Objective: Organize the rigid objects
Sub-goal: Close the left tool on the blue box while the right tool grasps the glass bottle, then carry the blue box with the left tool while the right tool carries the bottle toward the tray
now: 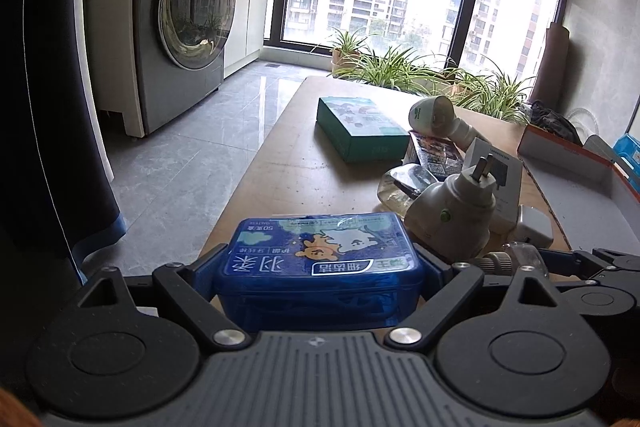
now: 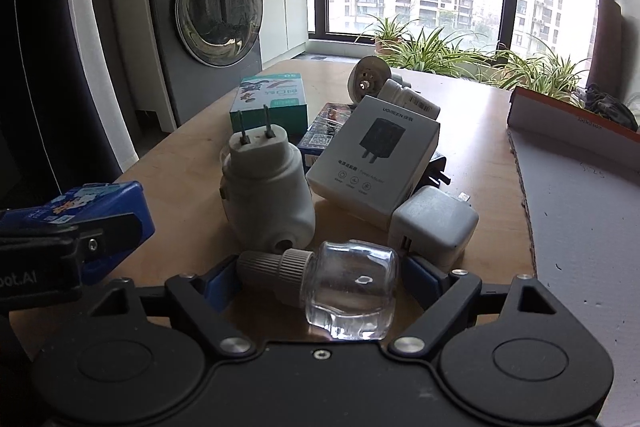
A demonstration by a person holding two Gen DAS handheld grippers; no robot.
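- Blue plastic box (image 1: 320, 263), lid label showing a cartoon bear, sits at the near edge of the wooden table (image 1: 288, 163), clamped between the fingers of the left gripper (image 1: 320, 267).
- Clear glass bottle (image 2: 350, 287) with a ribbed beige cap lies on its side between the fingers of the right gripper (image 2: 320, 275), which are closed against it.
- Just beyond it stand a white plug-in device (image 2: 266, 187) with prongs up, a grey charger cube (image 2: 434, 223) and a white adapter box (image 2: 374, 159).
- A teal carton (image 1: 360, 127) lies farther back.
- A washing machine (image 1: 188, 15) stands left of the table.
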